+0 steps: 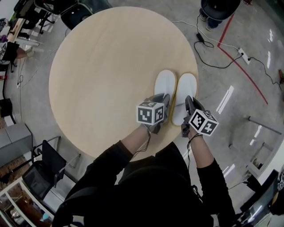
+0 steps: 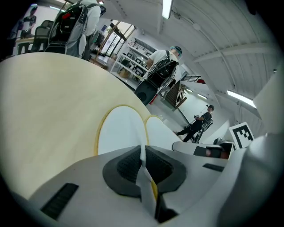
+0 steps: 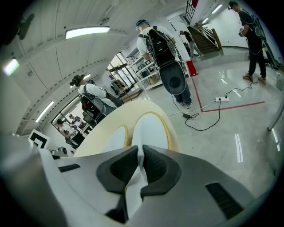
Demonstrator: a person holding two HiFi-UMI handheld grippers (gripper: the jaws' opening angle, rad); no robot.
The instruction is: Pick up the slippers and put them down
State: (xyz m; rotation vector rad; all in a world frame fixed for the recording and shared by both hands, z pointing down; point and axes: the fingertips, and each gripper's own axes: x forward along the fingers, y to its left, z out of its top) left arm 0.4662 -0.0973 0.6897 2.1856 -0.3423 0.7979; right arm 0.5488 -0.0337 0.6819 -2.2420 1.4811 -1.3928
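Note:
Two white slippers with yellow edging lie side by side near the round table's right rim. The left slipper (image 1: 164, 84) (image 2: 120, 131) has its heel edge pinched between the pads of my left gripper (image 1: 165, 101) (image 2: 143, 167). The right slipper (image 1: 185, 93) (image 3: 151, 128) has its heel edge clamped in my right gripper (image 1: 187, 104) (image 3: 140, 167). Both grippers point forward and downward at the near ends of the slippers. The slippers' toes rest flat on the tabletop.
The round wooden table (image 1: 106, 71) takes up the middle, and the slippers sit close to its right edge. Cables and a power strip (image 1: 243, 54) lie on the floor at the right. Chairs (image 1: 82, 11) stand beyond the table, and people stand in the background.

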